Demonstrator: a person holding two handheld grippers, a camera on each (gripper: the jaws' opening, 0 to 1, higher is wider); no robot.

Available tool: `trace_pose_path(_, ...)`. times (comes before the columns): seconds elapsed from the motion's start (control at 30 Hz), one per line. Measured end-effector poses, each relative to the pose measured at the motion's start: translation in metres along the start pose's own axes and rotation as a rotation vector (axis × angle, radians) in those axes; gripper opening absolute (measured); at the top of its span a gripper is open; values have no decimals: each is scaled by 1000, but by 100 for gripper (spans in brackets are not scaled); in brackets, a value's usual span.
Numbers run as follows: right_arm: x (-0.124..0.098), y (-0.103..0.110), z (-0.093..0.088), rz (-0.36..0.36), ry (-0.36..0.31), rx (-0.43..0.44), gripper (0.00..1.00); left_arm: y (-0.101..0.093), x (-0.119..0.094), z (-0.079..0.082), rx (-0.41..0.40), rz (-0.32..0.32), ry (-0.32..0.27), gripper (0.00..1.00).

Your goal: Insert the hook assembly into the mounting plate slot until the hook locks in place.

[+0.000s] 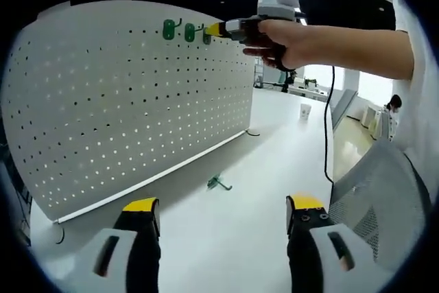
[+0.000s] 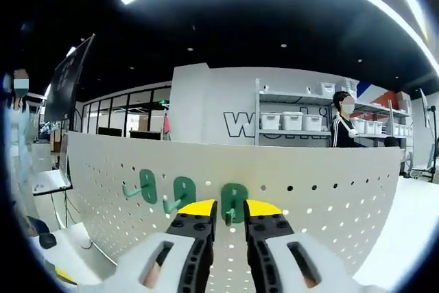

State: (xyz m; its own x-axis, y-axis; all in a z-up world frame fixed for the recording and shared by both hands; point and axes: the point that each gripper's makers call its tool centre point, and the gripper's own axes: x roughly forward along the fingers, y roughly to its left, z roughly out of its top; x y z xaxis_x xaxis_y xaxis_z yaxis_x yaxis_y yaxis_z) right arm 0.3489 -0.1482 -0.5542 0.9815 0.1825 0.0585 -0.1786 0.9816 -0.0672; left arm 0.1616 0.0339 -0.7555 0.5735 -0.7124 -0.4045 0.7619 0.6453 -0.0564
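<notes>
An upright white pegboard (image 1: 130,101) serves as the mounting plate, with three green hooks along its top edge. In the right gripper view they sit side by side: left hook (image 2: 147,186), middle hook (image 2: 184,191), right hook (image 2: 234,202). My right gripper (image 2: 231,211) is narrowed onto the right hook's prong, pressed against the board (image 2: 329,197). In the left gripper view a hand holds that right gripper (image 1: 218,29) at the same hook (image 1: 206,36). Another green hook (image 1: 218,183) lies loose on the table. My left gripper (image 1: 223,205) hangs low over the table, open and holding nothing.
The white table (image 1: 274,142) runs back past the board, with a white cup (image 1: 305,110) far off and a black cable (image 1: 329,128) hanging from the right hand. A grey mesh chair back (image 1: 374,197) stands close on the right. Shelves with bins (image 2: 295,121) and a person (image 2: 341,128) are behind.
</notes>
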Motion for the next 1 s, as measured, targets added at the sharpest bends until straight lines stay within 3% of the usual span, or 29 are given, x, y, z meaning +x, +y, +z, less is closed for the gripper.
trace_pose_path(0.13, -6, 0, -6, 54, 0, -2, 23, -1, 1, 0, 1, -3, 1, 77)
trace_pose_path(0.17, -7, 4, -5, 87, -16, 22, 25, -1, 1, 1, 0, -4, 0, 77)
trace_pose_path(0.4, -11, 6, 2, 143, -57, 41, 34, 1, 2, 1, -1, -2, -3, 77)
trace_pose_path(0.73, -12, 6, 0, 162, -48, 25, 34, 1, 2, 3, 1, 0, -6, 77)
trace_pose_path(1.0, -21, 14, 3, 247, -79, 45, 36, 1, 2, 3, -4, 2, -12, 77)
